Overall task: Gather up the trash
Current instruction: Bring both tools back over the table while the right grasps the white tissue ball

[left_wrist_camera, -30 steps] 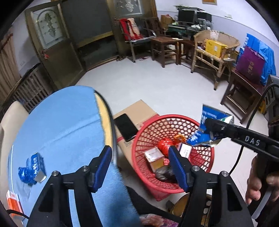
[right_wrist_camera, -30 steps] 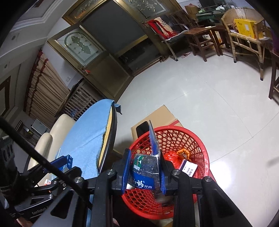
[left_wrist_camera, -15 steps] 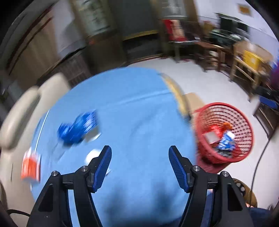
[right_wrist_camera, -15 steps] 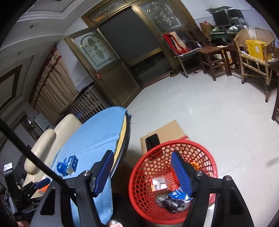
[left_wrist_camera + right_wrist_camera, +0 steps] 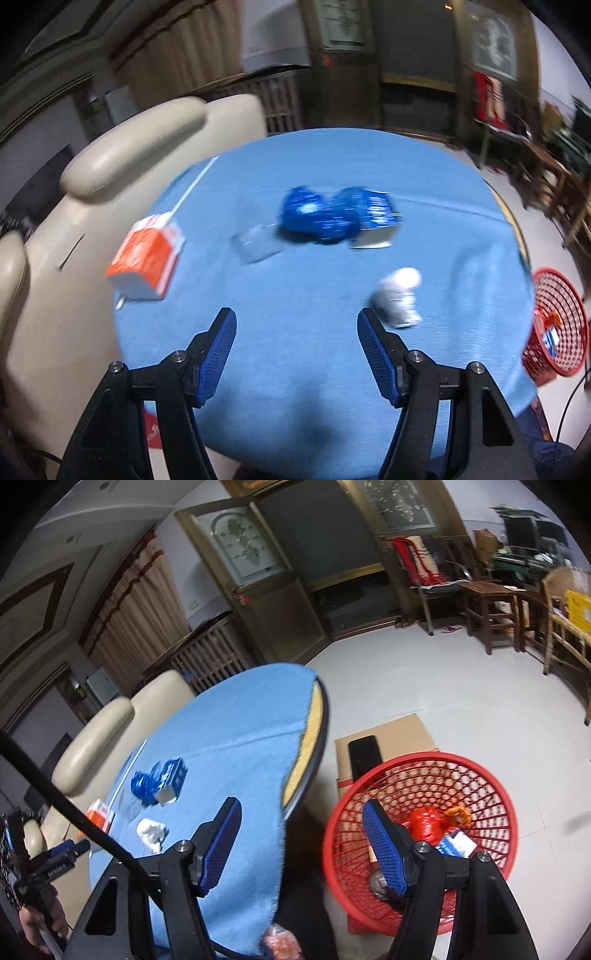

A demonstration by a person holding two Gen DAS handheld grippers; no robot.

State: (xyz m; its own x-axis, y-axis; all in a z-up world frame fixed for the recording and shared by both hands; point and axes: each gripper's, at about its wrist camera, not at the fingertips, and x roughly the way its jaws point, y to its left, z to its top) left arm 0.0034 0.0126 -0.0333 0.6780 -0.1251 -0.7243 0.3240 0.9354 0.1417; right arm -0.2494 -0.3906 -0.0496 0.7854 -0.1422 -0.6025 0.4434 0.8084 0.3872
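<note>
A round table with a blue cloth (image 5: 332,350) holds trash: a blue crumpled wrapper with a small box (image 5: 336,218), an orange carton (image 5: 146,258), a clear plastic scrap (image 5: 255,243) and a white crumpled tissue (image 5: 397,297). My left gripper (image 5: 297,350) is open and empty over the near part of the table, with the tissue by its right finger. My right gripper (image 5: 301,843) is open and empty between the table edge and the red basket (image 5: 476,771), which holds several pieces of trash. The wrapper (image 5: 157,782) and tissue (image 5: 151,832) also show in the right wrist view.
A cream sofa (image 5: 122,155) stands behind the table. A cardboard box (image 5: 402,731) with a black phone (image 5: 364,755) on it sits by the basket on the floor. The red basket (image 5: 557,321) shows at the table's right. Wooden chairs and stools (image 5: 487,605) line the far wall.
My right gripper opened and dropped the blue packet into the red basket. My left gripper swung left from the basket to over the table, facing the trash there.
</note>
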